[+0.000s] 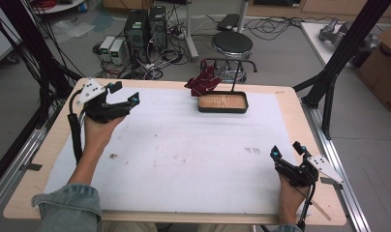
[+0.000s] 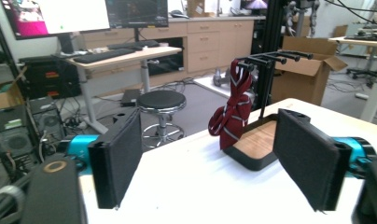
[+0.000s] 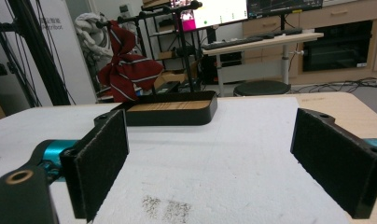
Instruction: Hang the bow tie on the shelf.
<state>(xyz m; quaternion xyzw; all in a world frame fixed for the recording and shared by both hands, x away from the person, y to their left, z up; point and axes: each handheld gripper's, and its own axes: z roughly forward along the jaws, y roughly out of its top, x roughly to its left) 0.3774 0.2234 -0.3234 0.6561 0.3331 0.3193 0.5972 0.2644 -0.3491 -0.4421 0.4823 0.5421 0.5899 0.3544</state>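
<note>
Idle start: both grippers parked wide apart, fingers open, empty.
Striped tie [image 1: 203, 82] hangs on far rack [image 1: 228, 65]; left gripper [image 1: 125, 94] sits nearer it than right gripper [image 1: 286, 150], so likely reaches first.

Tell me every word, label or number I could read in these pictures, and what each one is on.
"...robot": the tail of faint grey lettering on the white panel at the back in the right gripper view; the line above it is too blurred to read.
Monitor screens: coloured windows, text too small to read.
Cardboard box: dark marks, unreadable.
Tie, tray, tabletop: no text.
</note>
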